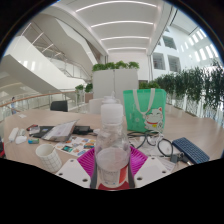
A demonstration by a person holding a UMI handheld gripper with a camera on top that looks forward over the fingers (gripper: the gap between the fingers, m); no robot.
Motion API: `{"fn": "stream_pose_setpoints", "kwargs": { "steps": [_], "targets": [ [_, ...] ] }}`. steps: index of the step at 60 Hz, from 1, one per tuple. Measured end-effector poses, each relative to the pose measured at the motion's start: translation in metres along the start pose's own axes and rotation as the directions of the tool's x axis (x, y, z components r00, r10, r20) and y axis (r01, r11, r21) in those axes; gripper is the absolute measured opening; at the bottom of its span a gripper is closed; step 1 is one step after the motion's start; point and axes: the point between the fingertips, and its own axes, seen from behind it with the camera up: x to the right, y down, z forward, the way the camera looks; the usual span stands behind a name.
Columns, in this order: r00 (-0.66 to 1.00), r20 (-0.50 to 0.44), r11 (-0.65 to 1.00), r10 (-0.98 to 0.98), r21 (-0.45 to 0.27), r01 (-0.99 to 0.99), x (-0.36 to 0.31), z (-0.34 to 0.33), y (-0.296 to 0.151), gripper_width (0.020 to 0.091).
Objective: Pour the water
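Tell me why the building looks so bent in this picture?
Gripper view: a wide-angle lens bows the balconies and ceiling lights into curves; bright daylight washes out the upper floors; the clear bottle between the fingers looks large because it is nearest the camera.

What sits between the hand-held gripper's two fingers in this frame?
In the gripper view, a clear plastic bottle with a white cap stands upright between the pink pads of the hand-held gripper. The pads hug its lower sides; firm contact cannot be confirmed.
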Motion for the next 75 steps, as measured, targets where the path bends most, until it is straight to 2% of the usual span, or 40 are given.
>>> {"fn": "stream_pose_setpoints", "kwargs": {
  "steps": [7,8,12,13,21,25,29,31,34,35,37,41,62,75],
  "targets": [
    [1.000,0.029,0.999,0.001,-0.045,0.000,0.011,0.000,0.008,0.0439],
    [1.000,0.027,0.999,-0.002,-0.048,0.003,0.007,0.006,0.024,0.0438],
    [0.999,0.029,0.994,-0.036,-0.102,0.039,0.009,0.004,0.045,0.0443],
    [0.999,0.032,0.997,-0.035,-0.070,0.037,0.008,0.005,0.037,0.0442],
    [0.999,0.028,0.998,-0.033,-0.061,0.034,0.009,0.005,0.041,0.0461],
    [1.000,0.022,0.997,-0.022,-0.068,0.023,0.010,0.004,0.041,0.0517],
    [1.000,0.017,0.992,-0.007,-0.124,0.009,0.011,-0.003,0.047,0.0593],
    [1.000,0.021,0.986,0.000,-0.164,0.003,0.009,-0.010,0.052,0.0673],
    [1.000,0.024,0.979,0.007,-0.204,-0.002,0.005,-0.024,0.058,0.0837],
    [1.000,0.022,0.977,0.007,-0.214,-0.002,0.005,-0.030,0.058,0.0858],
    [1.000,0.027,0.975,0.005,-0.224,0.002,0.001,-0.043,0.058,0.0835],
    [1.000,0.016,0.973,0.000,-0.230,0.004,-0.005,-0.073,0.054,0.0838],
    [0.985,-0.155,0.976,0.072,-0.195,-0.101,-0.057,-0.260,-0.006,0.0837],
    [0.977,-0.202,0.978,0.070,-0.178,-0.107,-0.081,-0.330,-0.030,0.0838]
  ]
}}
